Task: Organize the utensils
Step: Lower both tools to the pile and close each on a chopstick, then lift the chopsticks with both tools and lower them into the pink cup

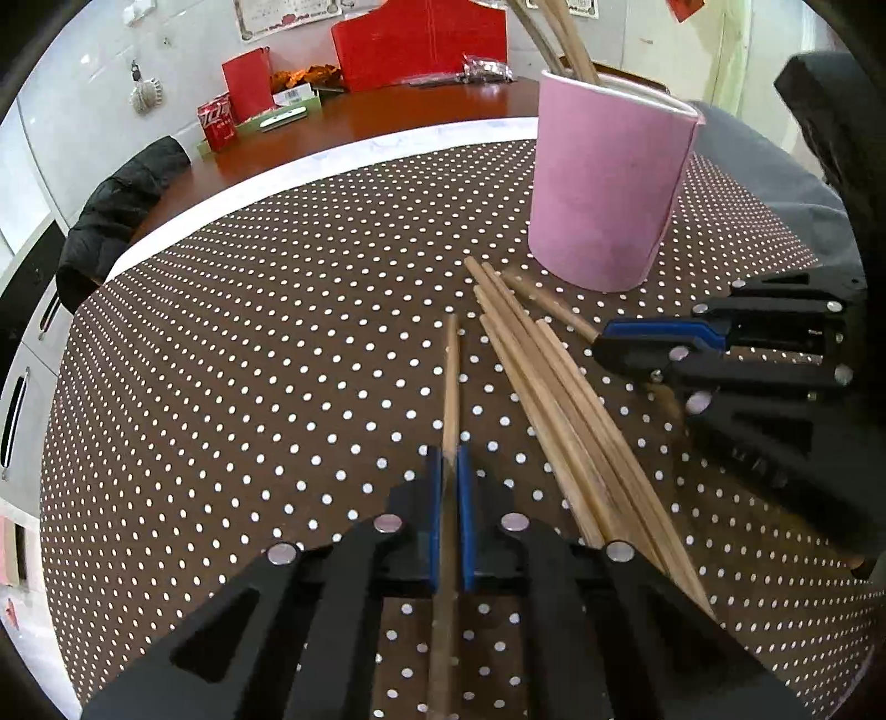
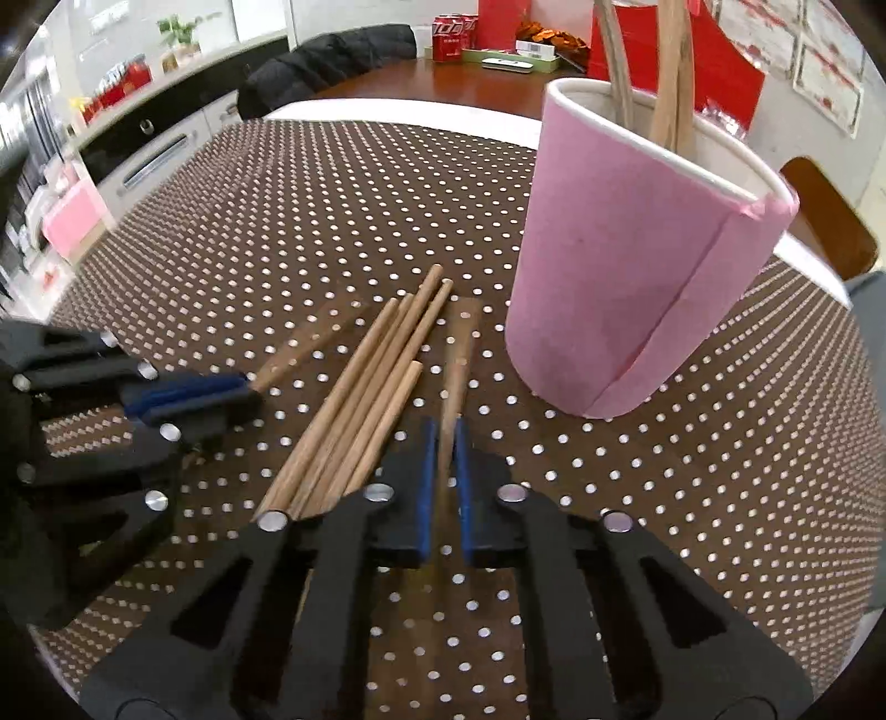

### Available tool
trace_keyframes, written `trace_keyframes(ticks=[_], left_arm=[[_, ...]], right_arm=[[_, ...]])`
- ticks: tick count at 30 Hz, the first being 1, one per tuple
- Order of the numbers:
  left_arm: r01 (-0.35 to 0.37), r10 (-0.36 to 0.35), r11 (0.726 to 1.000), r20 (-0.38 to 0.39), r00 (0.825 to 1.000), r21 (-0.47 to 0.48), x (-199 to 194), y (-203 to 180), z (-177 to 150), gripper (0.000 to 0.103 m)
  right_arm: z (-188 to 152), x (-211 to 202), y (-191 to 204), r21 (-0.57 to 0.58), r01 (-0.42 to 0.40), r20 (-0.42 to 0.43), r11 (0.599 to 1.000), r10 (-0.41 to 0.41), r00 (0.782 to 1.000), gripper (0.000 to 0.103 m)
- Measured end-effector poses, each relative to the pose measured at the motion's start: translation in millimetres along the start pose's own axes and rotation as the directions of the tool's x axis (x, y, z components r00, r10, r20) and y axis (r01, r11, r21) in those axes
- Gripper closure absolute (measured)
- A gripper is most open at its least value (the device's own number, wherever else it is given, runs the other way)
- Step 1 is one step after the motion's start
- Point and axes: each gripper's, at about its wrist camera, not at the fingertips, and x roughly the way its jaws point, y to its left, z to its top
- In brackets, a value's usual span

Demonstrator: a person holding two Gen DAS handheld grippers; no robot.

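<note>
A pink cup (image 1: pixel 603 188) stands on the dotted tablecloth with several wooden chopsticks (image 1: pixel 576 50) upright in it; it also shows in the right wrist view (image 2: pixel 637 266). A bundle of several loose chopsticks (image 1: pixel 559 399) lies in front of the cup, also in the right wrist view (image 2: pixel 360 399). My left gripper (image 1: pixel 449 459) is shut on one chopstick (image 1: pixel 452 376), left of the bundle; it also shows in the right wrist view (image 2: pixel 243 387). My right gripper (image 2: pixel 441 437) is shut on another chopstick (image 2: pixel 458 360), between bundle and cup; it also shows in the left wrist view (image 1: pixel 603 338).
The brown polka-dot tablecloth (image 1: pixel 249 332) covers a wooden table (image 1: pixel 387 111). At the far side stand red boxes (image 1: pixel 421 39), a red can (image 1: pixel 217 123) and a green tray (image 1: pixel 277 119). A black jacket (image 1: pixel 116 210) hangs on a chair at the left.
</note>
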Motion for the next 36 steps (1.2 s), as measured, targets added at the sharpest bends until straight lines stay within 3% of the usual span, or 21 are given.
trace_keyframes(ticks=[8,12,14,19,22,28,31,36], left_arm=[[-0.002,0.015,0.993,0.113,0.993,-0.115,-24,21,-6,0.097],[0.042,-0.002,0.987,0.248,0.969,-0.157,-52,25,-2,0.097],[0.067,-0.01,0.985,0.339,0.941,-0.158,-72,21,4,0.097],[0.141,-0.061,0.981,0.479,0.876,-0.132,-102,16,26,0.097],[0.168,-0.079,0.978,0.524,0.848,-0.125,-111,12,41,0.097],[0.199,-0.101,0.975,0.597,0.796,-0.101,-131,1,69,0.098],[0.208,-0.114,0.975,0.635,0.764,-0.076,-151,-7,82,0.098],[0.212,-0.138,0.977,0.679,0.721,-0.027,-171,-15,106,0.097]], right_arm=[[-11,-35,-22,0.085,-0.166,0.116,0.982,0.155,0.981,0.097],[-12,-63,-26,0.101,-0.238,0.224,0.966,0.211,0.951,0.097],[-12,-77,-29,0.105,-0.26,0.281,0.96,0.222,0.934,0.097],[-10,-100,-36,0.114,-0.296,0.415,0.948,0.226,0.882,0.097],[-9,-112,-40,0.119,-0.314,0.482,0.942,0.221,0.848,0.097],[2,-143,-54,0.121,-0.314,0.551,0.942,0.2,0.81,0.097],[17,-164,-65,0.113,-0.307,0.599,0.945,0.182,0.78,0.097],[48,-200,-85,0.119,-0.295,0.697,0.948,0.132,0.705,0.097]])
